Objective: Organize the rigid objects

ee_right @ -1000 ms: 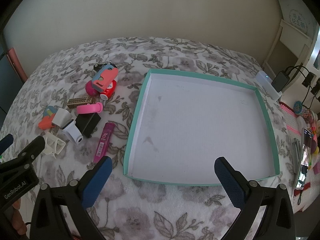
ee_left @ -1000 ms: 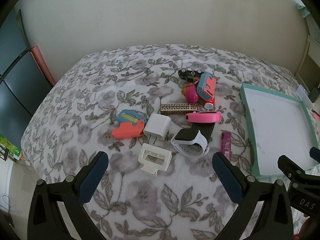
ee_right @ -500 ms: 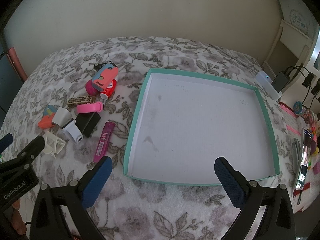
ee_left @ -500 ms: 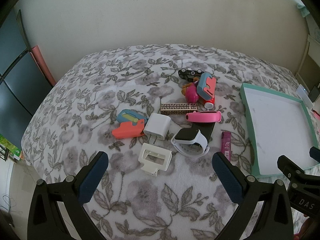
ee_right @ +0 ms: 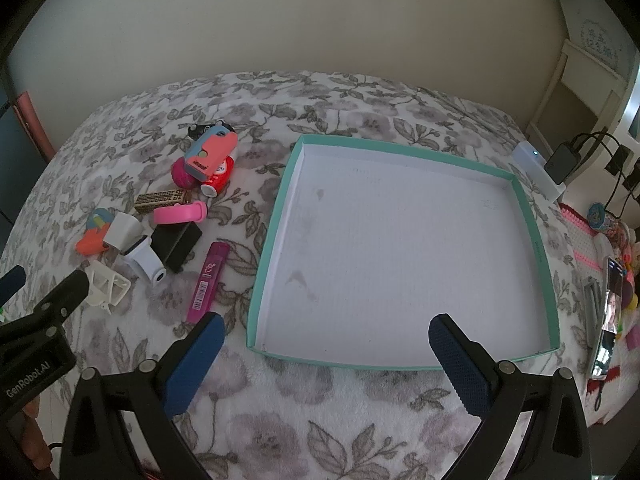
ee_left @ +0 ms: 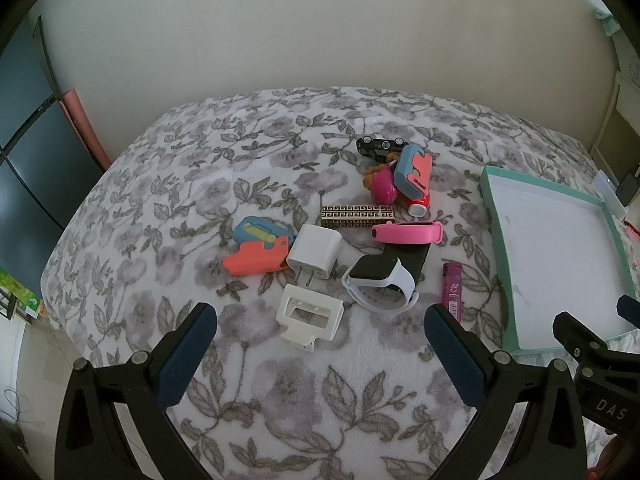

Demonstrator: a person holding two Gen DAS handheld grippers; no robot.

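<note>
Your left wrist camera looks forward and down across the floral bedspread (ee_left: 168,216), with the clutter pile close at twelve o'clock and the teal tray (ee_left: 493,216) at three o'clock. Your right wrist camera sits just to its right, facing the same way, tray (ee_right: 267,240) dead ahead, pile at ten o'clock. Both views share tray, pile and the purple lighter (ee_left: 452,286) (ee_right: 206,280).

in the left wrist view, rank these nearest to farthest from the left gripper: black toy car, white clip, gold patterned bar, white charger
1. white clip, just ahead of the left gripper
2. white charger, behind the clip
3. gold patterned bar, mid-pile
4. black toy car, far end of the pile
</note>
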